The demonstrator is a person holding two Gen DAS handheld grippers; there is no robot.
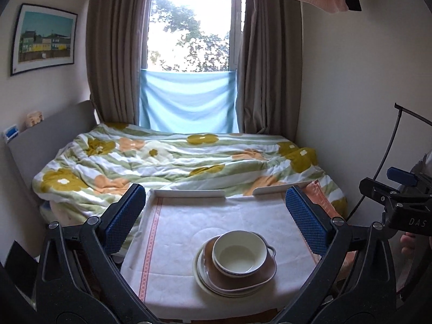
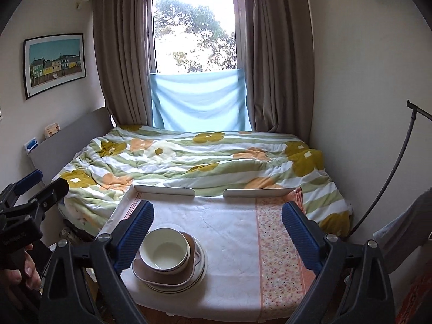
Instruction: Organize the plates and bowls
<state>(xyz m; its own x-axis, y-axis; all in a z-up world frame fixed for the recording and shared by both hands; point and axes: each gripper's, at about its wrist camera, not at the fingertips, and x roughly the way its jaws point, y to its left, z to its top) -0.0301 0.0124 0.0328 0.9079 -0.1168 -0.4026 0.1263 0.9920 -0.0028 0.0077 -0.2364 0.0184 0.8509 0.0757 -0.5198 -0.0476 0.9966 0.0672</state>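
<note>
One stack of crockery sits on the cloth-covered white tray table at the foot of the bed: a cream round ceramic bowl nested on a brown squarish dish, which rests on pale round plates. Both grippers hover above the table with nothing between their blue-padded fingers. The left gripper is spread wide, and the right gripper is likewise wide apart, its left finger just beside the bowl's rim. A flowered quilt covers the bed beyond.
</note>
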